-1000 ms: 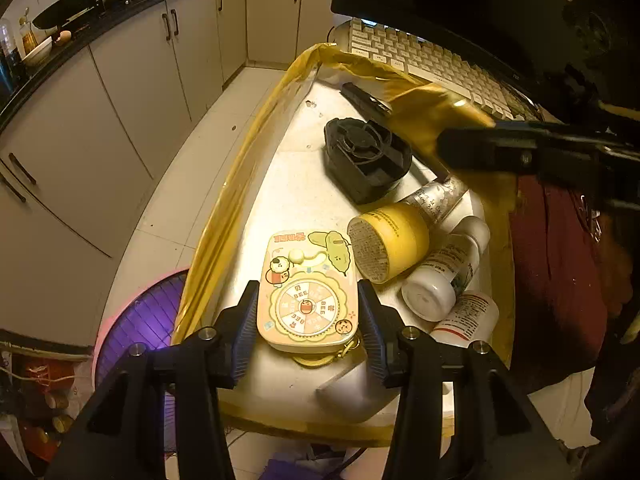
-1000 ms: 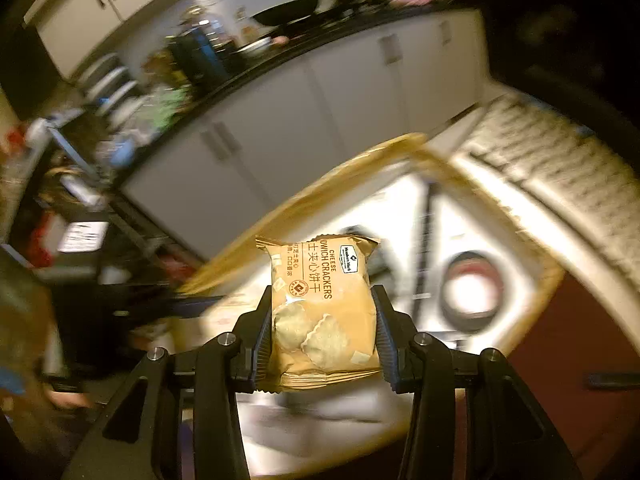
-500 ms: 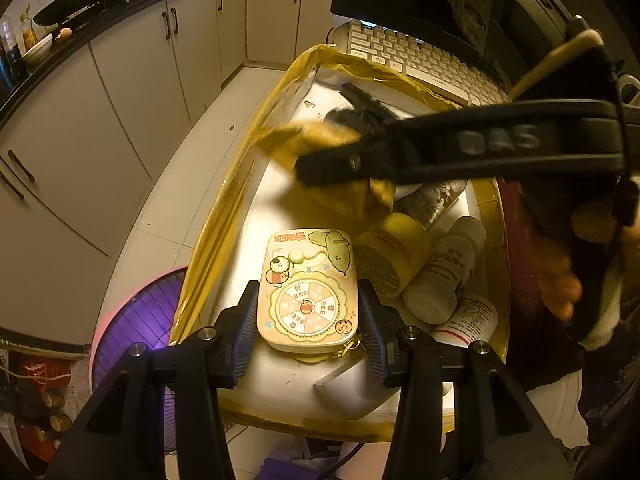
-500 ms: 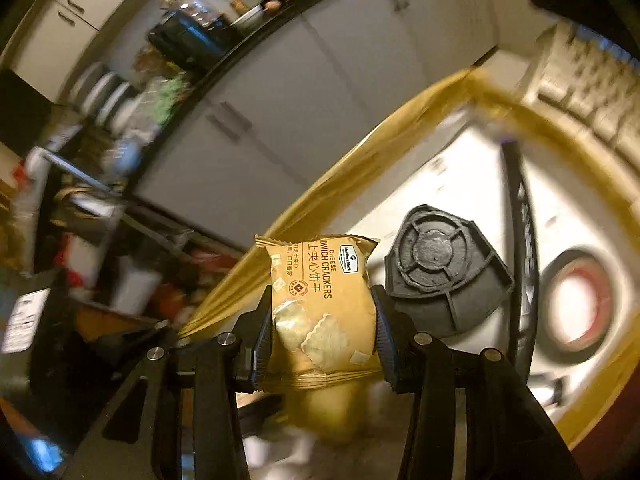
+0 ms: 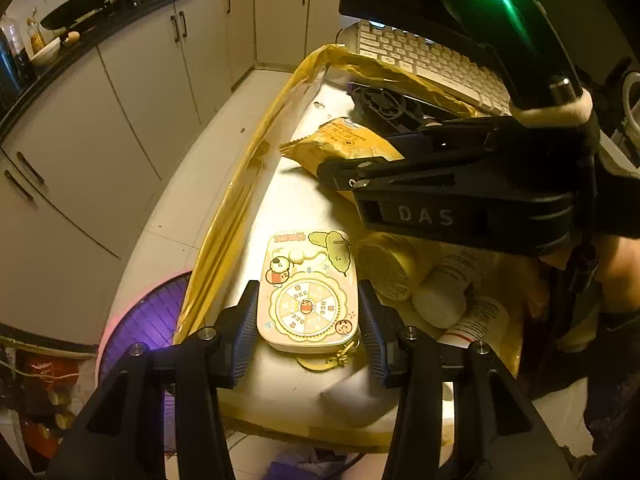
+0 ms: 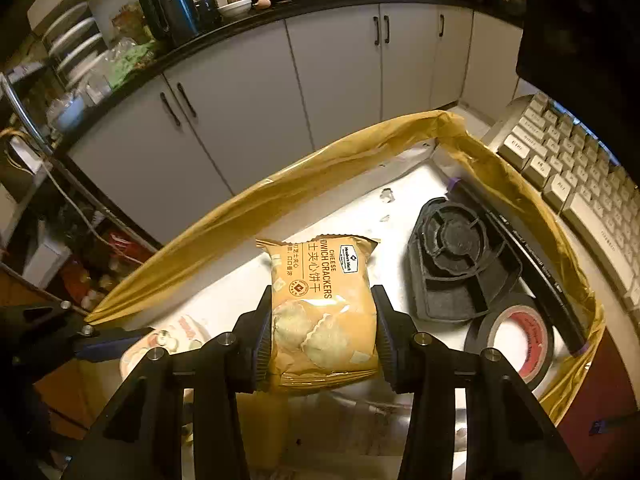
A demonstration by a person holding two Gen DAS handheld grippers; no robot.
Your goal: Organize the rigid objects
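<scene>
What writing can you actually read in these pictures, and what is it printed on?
"CHEESE" and "WICH CRACKERS", its first letters hidden, with Chinese characters: cracker packet.
"DAS": right gripper, on its side.
"DEE", repeated around the wheel: cartoon tin. Its top heading is too stylised to read.
Packet logo, keyboard keys, tape roll, white bottles: print too small or blurred.

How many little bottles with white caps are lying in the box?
2. One white-capped bottle lies beside the yellow jar. The other bottle lies just below it, near the box's yellow-lined edge. The right tongs' dark body covers that corner, so more may be hidden.
</scene>
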